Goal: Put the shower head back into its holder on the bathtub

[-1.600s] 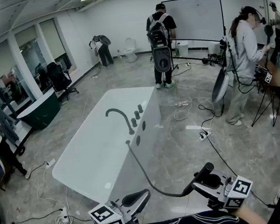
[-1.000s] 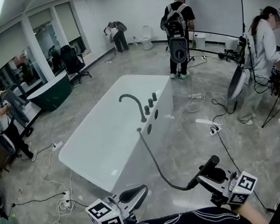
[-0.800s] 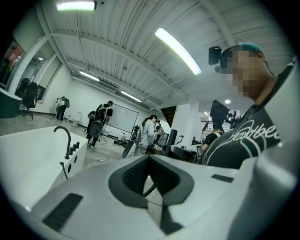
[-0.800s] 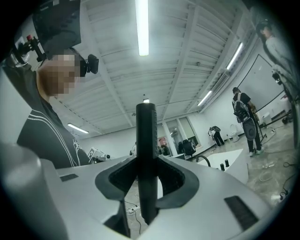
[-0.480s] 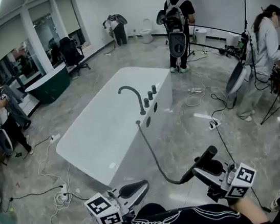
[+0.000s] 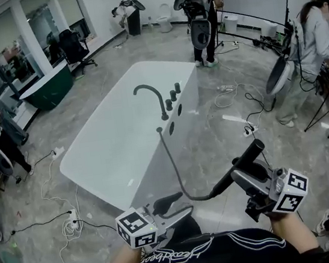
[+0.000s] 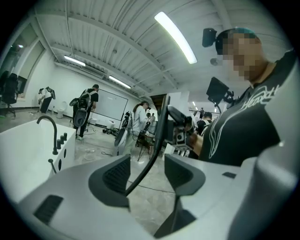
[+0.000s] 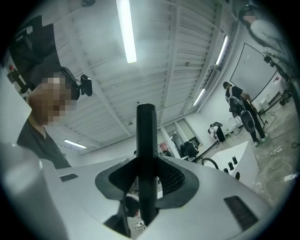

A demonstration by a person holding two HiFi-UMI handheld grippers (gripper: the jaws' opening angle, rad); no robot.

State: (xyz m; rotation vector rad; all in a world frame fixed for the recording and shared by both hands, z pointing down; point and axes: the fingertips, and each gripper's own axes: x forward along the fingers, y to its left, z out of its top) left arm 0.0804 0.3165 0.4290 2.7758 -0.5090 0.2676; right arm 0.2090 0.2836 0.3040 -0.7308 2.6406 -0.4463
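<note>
The white bathtub (image 6: 149, 175) stands ahead of me, with a dark curved faucet (image 6: 147, 94) and dark knobs (image 6: 173, 99) on its right rim. A dark hose (image 6: 172, 163) leaves the tub's side, sags low and rises to the black shower head (image 6: 244, 160). My right gripper (image 6: 249, 178) is shut on that shower head's handle (image 8: 146, 131), its pads (image 8: 171, 176) pressing both sides. My left gripper (image 6: 178, 208) is low at the left; its jaws are opening. The hose (image 7: 154, 140) runs between them, close to the left pad (image 7: 115, 174) but not squeezed.
Cables and a power strip (image 6: 250, 128) lie on the marble floor right of the tub. A person with gear (image 6: 199, 7) stands beyond the tub and another person (image 6: 315, 34) at the right. A dark green tub (image 6: 49, 89) sits at the left wall.
My left gripper has dropped lower and its jaws have gone from shut to apart, with the hose now between them. My right gripper has lifted the shower head up and to the right.
</note>
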